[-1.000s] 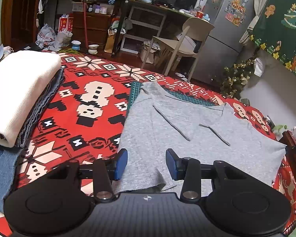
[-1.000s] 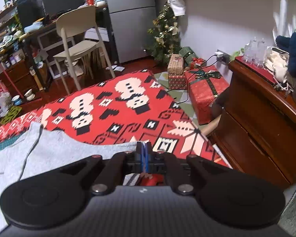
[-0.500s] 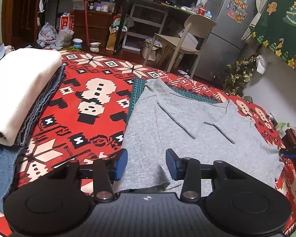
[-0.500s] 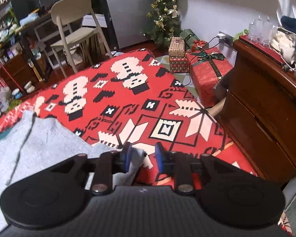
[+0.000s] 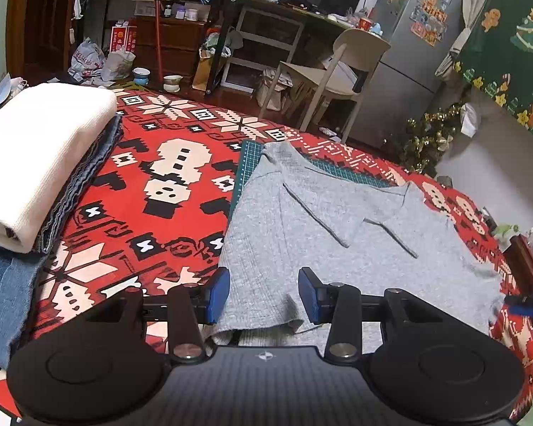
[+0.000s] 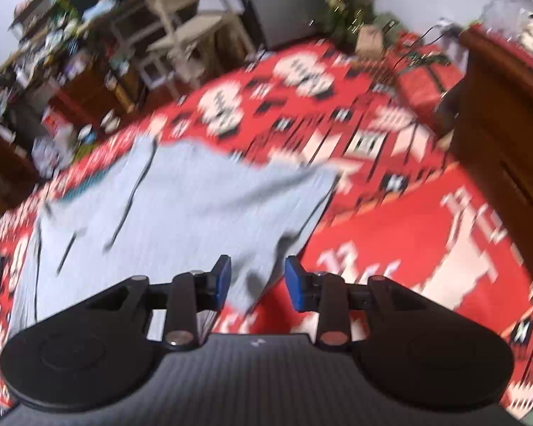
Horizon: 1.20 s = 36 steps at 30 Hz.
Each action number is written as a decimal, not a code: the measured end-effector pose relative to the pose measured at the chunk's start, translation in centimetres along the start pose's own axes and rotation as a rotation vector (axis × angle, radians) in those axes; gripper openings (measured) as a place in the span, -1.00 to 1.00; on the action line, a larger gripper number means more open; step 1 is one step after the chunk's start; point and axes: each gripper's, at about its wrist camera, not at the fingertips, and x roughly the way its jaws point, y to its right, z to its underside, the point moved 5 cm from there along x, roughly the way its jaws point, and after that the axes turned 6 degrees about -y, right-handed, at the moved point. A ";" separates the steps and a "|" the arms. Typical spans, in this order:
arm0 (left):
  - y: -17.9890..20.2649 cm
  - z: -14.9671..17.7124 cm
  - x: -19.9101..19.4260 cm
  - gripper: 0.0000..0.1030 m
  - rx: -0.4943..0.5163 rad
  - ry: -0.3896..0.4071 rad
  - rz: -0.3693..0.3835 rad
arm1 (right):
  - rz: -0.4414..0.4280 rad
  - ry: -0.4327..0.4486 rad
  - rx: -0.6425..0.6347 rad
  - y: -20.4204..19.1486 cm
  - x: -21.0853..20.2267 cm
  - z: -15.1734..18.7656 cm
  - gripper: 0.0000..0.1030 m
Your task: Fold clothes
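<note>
A grey shirt (image 5: 337, 234) lies spread flat on the red patterned blanket (image 5: 167, 191), sleeves folded in over its middle. My left gripper (image 5: 264, 293) hovers open over the shirt's near hem, and its blue pads (image 5: 218, 293) do not press the cloth. In the blurred right wrist view the shirt (image 6: 195, 206) fills the left half. My right gripper (image 6: 256, 278) hangs over the shirt's right corner with its jaws opening; cloth lies under them, not pinched. The right gripper's blue tip (image 5: 522, 307) shows at the shirt's right edge.
A folded white garment (image 5: 35, 152) rests on folded denim (image 5: 3, 298) at the left. A green cutting mat (image 5: 247, 163) peeks out under the shirt. A wooden cabinet (image 6: 497, 135) stands right of the blanket. A chair (image 5: 337, 67) and a fridge (image 5: 408, 71) stand beyond.
My right gripper went from shut to open and swung left over the shirt's corner, tilting downward. The left gripper kept still and stayed open.
</note>
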 end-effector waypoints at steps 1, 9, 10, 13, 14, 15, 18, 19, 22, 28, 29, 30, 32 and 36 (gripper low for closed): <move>-0.1 0.0 -0.1 -0.20 -0.003 0.002 0.001 | 0.005 -0.021 -0.008 -0.3 0.3 0.4 -0.37; -0.8 0.0 -0.1 -0.20 -0.043 -0.002 0.002 | -0.027 -0.065 0.059 -0.2 1.8 0.6 -0.52; -0.8 -0.1 0.0 -0.20 -0.045 -0.004 0.004 | -0.018 -0.070 0.046 -0.3 2.0 0.7 -0.52; -0.6 -0.1 0.4 -0.20 -0.033 -0.010 -0.001 | 0.003 -0.069 -0.008 -1.0 2.4 0.7 -0.75; -0.5 -0.1 0.5 -0.20 -0.027 -0.012 -0.003 | 0.013 -0.069 -0.029 -1.2 2.5 0.8 -0.87; -0.5 -0.1 0.6 -0.20 -0.021 -0.014 -0.005 | 0.022 -0.068 -0.051 -1.4 2.6 0.9 -0.89; -0.3 0.0 0.7 -0.20 -0.008 -0.014 -0.009 | 0.049 -0.052 -0.093 -1.6 1.6 1.0 -0.90; -0.3 0.0 0.6 -0.20 -0.009 -0.012 -0.007 | 0.054 -0.046 -0.098 -1.5 1.1 0.9 -0.90; -0.6 -0.1 0.3 -0.20 -0.020 -0.005 -0.003 | 0.058 -0.037 -0.079 -0.7 -0.1 1.1 -0.90; -1.3 -0.3 -0.1 -0.20 -0.039 0.007 -0.009 | 0.096 -0.077 -0.065 0.2 0.1 1.7 -0.90; -1.4 -0.3 -0.2 -0.20 -0.036 0.010 -0.015 | 0.098 -0.079 -0.062 0.2 0.2 1.8 -0.90; -1.5 -0.3 -0.3 -0.21 -0.028 0.014 -0.024 | 0.100 -0.082 -0.060 0.2 0.2 1.9 -0.88; -1.4 -0.4 -0.4 -0.23 -0.012 0.019 -0.026 | 0.109 -0.078 -0.055 0.3 0.2 2.0 -0.74; -0.6 -0.3 -0.5 -0.32 0.048 0.021 -0.003 | 0.110 -0.018 -0.036 0.6 -1.1 1.6 0.09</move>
